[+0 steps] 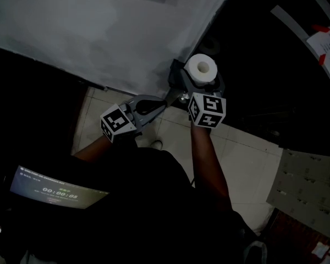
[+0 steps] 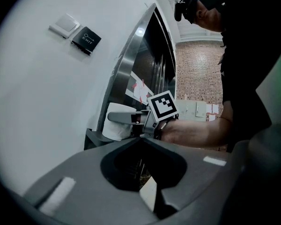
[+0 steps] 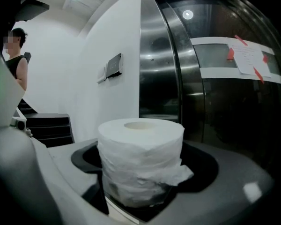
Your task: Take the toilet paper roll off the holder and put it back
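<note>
The white toilet paper roll (image 1: 201, 68) stands upright between the jaws of my right gripper (image 1: 202, 84), which is shut on its lower half. In the right gripper view the roll (image 3: 141, 149) fills the middle, with a loose torn flap hanging at its right side. A dark holder piece (image 2: 92, 138) sits on the wall just below and left of the roll (image 2: 117, 121). My left gripper (image 1: 173, 95) is shut with nothing in it, its tips just left of the right gripper and pointing at the roll.
A white wall (image 1: 99, 32) meets a metal door frame (image 3: 154, 55) and dark curved glass with taped papers (image 3: 248, 57). A switch plate and black sign (image 2: 85, 40) hang on the wall. Pale floor tiles (image 1: 247, 158) lie below. A person stands in the distance (image 3: 18, 64).
</note>
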A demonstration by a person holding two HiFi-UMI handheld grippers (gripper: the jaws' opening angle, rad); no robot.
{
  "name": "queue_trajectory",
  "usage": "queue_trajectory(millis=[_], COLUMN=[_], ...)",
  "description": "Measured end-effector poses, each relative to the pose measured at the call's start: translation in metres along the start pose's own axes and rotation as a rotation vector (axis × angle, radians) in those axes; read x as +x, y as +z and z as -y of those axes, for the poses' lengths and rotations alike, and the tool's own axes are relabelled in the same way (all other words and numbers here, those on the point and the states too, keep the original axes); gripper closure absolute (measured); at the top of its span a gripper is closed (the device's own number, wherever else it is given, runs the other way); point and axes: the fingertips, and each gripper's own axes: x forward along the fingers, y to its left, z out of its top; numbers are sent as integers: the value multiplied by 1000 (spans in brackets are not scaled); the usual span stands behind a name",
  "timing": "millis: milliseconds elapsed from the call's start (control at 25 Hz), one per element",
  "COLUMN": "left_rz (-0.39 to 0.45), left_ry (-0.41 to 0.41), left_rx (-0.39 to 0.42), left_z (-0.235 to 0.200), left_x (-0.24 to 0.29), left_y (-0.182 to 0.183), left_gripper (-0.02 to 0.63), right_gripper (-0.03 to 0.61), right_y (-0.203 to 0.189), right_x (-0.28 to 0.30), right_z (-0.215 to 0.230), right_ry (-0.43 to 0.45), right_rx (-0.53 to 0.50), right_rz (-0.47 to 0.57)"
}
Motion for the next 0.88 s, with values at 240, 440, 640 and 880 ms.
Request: queue_trajectory(millis=[240, 440, 640, 880], left_rz=[-5, -9, -7, -10], left_ry=[-3, -10, -17, -11], left_rx=[0, -1, -1, -7], left_z=[1, 5, 6, 2], left_x=[1, 3, 5, 3], left_y=[-2, -6, -5, -5], left_gripper=[611, 611, 611, 611], right_gripper=[126, 126, 126, 126], right_y=[1, 6, 9, 4], right_x=[-5, -15, -27, -41], right_z=[3, 11, 27, 61], right_ry=[5, -3, -29, -89], right_rx=[2, 0, 1, 25], right_rz=[1, 13, 21, 13])
